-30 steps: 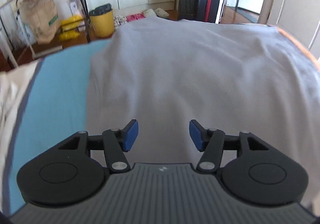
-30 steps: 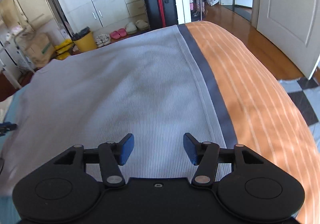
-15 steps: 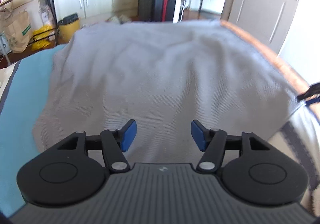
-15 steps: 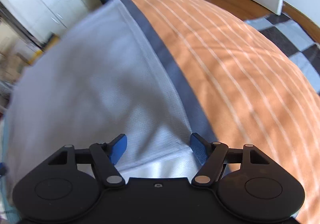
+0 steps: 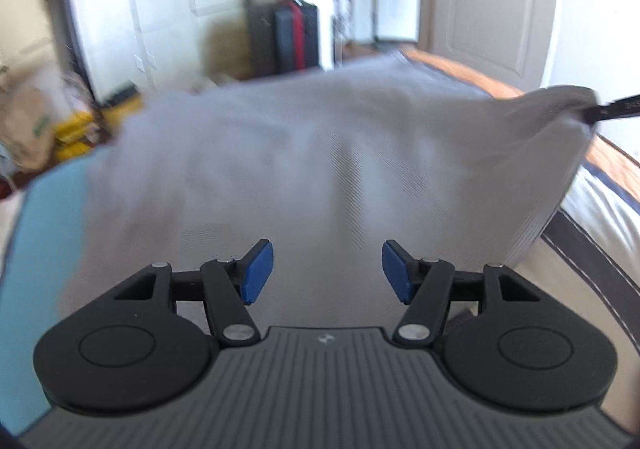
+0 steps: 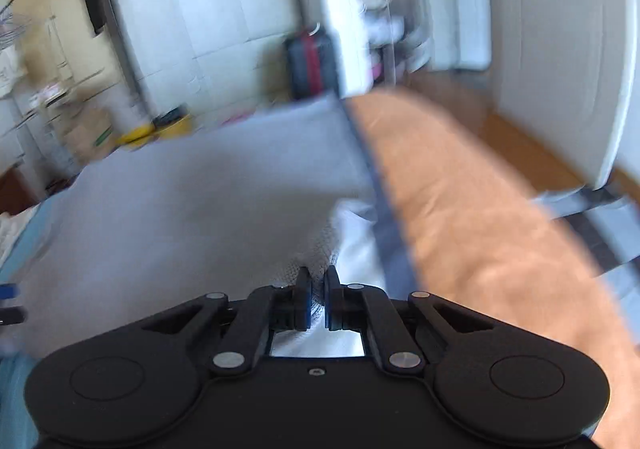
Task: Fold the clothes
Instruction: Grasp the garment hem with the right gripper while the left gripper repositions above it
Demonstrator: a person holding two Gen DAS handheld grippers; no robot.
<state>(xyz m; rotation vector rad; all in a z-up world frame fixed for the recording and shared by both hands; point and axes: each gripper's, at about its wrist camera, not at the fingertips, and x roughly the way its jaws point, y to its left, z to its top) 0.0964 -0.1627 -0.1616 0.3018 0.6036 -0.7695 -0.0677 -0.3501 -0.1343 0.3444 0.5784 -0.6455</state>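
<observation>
- The left hand-held gripper point(image 5: 327, 269) sits nearest in its own view, its blue pads point(image 5: 257, 272) spread wide with nothing between them, hovering over the near part of the grey garment point(image 5: 304, 169).
- The right hand-held gripper point(image 6: 316, 303) has its pads drawn in to a narrow slit, with a bunched corner of the grey garment point(image 6: 192, 217) pinched between them.
- In the left wrist view the right hand-held gripper point(image 5: 616, 109) shows only as a dark tip at the right edge, where that corner of the garment is raised off the bed into a peak and the cloth hangs down below it in a slanting fold.
- The rest of the garment lies spread flat over the bed, reaching toward its far edge; both views are blurred, so the weave and hems are hard to read.
- Left of the garment a blue sheet point(image 5: 44, 249) shows; right of it, a dark stripe point(image 6: 390, 233) and then an orange bedcover point(image 6: 472, 233) run along the bed.
- At the left edge of the right wrist view a blue pad of the left hand-held gripper point(image 6: 8, 303) is just in sight.
- Beyond the bed stand a dark suitcase point(image 5: 294, 39) with a red stripe, white wardrobe doors point(image 6: 224, 1), a brown paper bag point(image 5: 24, 129) and something yellow point(image 6: 160, 129) on the floor.
- A white door point(image 5: 492, 5) stands at the far right.
</observation>
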